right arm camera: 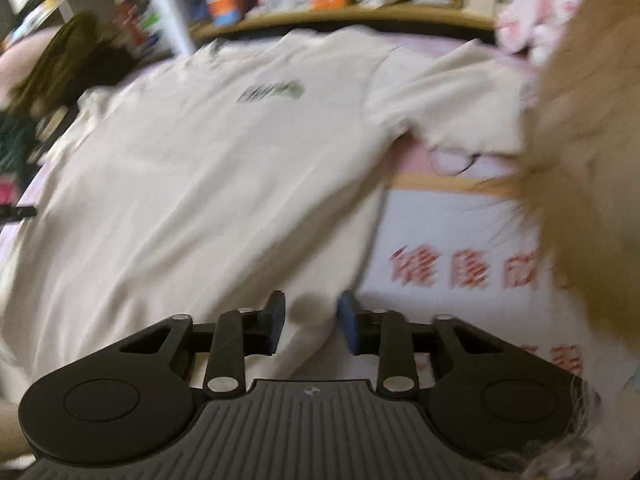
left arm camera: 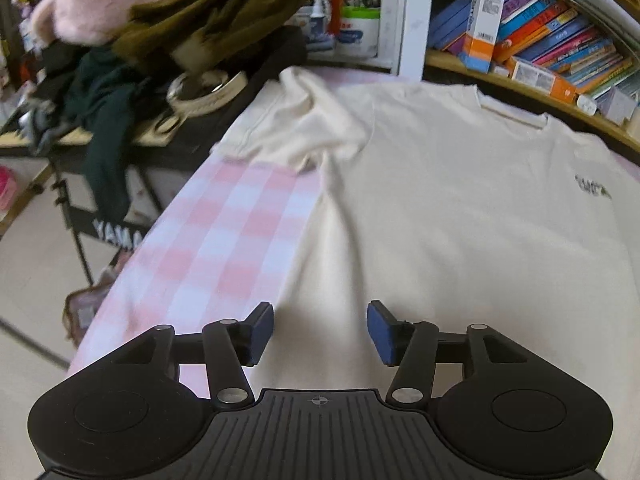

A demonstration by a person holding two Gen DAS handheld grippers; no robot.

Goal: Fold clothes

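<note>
A cream T-shirt (left arm camera: 440,200) lies spread face up on a pink-and-white checked cover (left arm camera: 224,232), collar toward the bookshelf, with a small dark logo (left arm camera: 592,190) on the chest. Its left sleeve (left arm camera: 304,128) is crumpled. My left gripper (left arm camera: 320,330) is open over the shirt's lower left part, nothing between the pads. In the blurred right wrist view the same shirt (right arm camera: 208,184) fills the middle, and my right gripper (right arm camera: 312,322) is open with the shirt's lower right edge lying between its fingers.
A pile of clothes (left arm camera: 160,28) in olive, pink and dark green sits on a black keyboard stand (left arm camera: 116,236) to the left. A bookshelf (left arm camera: 540,48) runs along the back. A tan furry object (right arm camera: 584,168) crowds the right side, beside printed white fabric (right arm camera: 460,272).
</note>
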